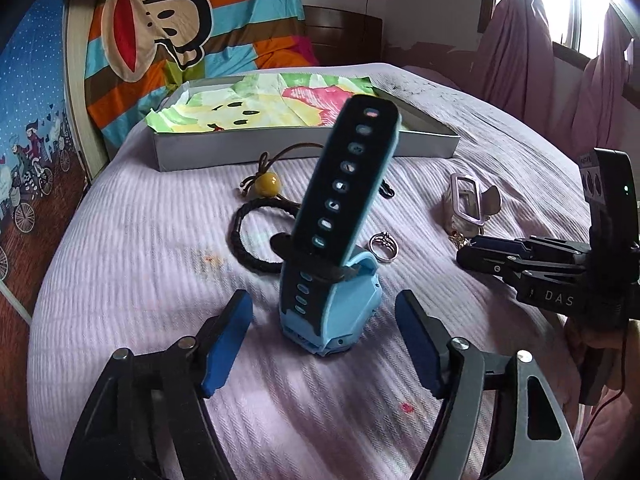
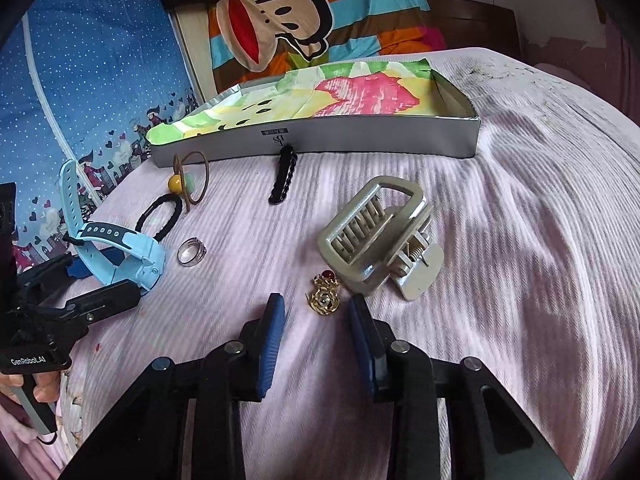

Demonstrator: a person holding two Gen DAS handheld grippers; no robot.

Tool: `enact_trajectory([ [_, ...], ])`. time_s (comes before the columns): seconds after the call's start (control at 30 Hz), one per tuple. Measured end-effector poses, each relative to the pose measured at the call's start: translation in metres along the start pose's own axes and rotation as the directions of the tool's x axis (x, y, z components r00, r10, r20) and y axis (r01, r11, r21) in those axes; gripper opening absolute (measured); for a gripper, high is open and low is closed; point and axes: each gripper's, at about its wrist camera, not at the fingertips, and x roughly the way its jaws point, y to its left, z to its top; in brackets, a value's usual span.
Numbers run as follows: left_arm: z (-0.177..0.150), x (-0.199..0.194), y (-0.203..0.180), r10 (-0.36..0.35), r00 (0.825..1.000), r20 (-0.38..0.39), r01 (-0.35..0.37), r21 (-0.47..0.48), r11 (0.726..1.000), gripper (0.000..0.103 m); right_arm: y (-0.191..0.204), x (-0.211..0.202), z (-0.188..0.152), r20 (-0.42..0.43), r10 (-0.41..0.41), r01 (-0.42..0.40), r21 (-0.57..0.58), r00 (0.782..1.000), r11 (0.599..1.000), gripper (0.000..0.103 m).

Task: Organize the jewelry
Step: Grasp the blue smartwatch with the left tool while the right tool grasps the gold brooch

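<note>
The blue watch (image 1: 332,240) is being flanked by the spread left tool (image 1: 324,332), untouched, on the bed (image 1: 140,240). Right of the watch, a gold brooch (image 2: 325,295) (beside 1 grey hair claw (image 2: 380,236)) is being framed by the half-spread right tool (image 2: 316,320).

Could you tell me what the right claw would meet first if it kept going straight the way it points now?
Most likely the gold brooch, lying on the bedspread just ahead between the right claw's open fingers; the grey hair clip sits beyond, slightly right.
</note>
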Motion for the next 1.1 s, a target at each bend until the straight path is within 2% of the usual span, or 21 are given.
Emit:
enact_trajectory([
  [0.13,-0.001,0.007,-0.005,-0.004,1.0,-0.01,0.004,0.024,1.0,0.046,0.002,0.001,0.0,-0.006,0.006,-0.006,-0.005,1.0,1.0,0.012],
  [0.73,-0.02,-0.001,-0.015,0.021,0.999,0.048,-0.023,0.043,0.999,0.045,0.006,0.0,-0.002,0.001,0.013,-0.013,-0.018,1.0,1.0,0.005],
  [0.83,-0.02,-0.001,-0.016,0.023,0.999,0.047,-0.025,0.046,0.999,0.045,0.006,0.001,-0.002,-0.008,0.008,-0.008,-0.018,1.0,1.0,0.007],
  [0.9,-0.021,-0.001,-0.016,0.022,0.999,0.047,-0.024,0.044,0.999,0.045,0.005,0.003,-0.002,-0.015,0.01,-0.01,-0.017,1.0,1.0,0.012],
  [1.1,-0.021,-0.001,-0.016,0.028,0.998,0.05,-0.031,0.047,0.998,0.045,0.002,0.01,0.004,-0.032,0.02,-0.021,-0.016,0.999,1.0,0.013],
])
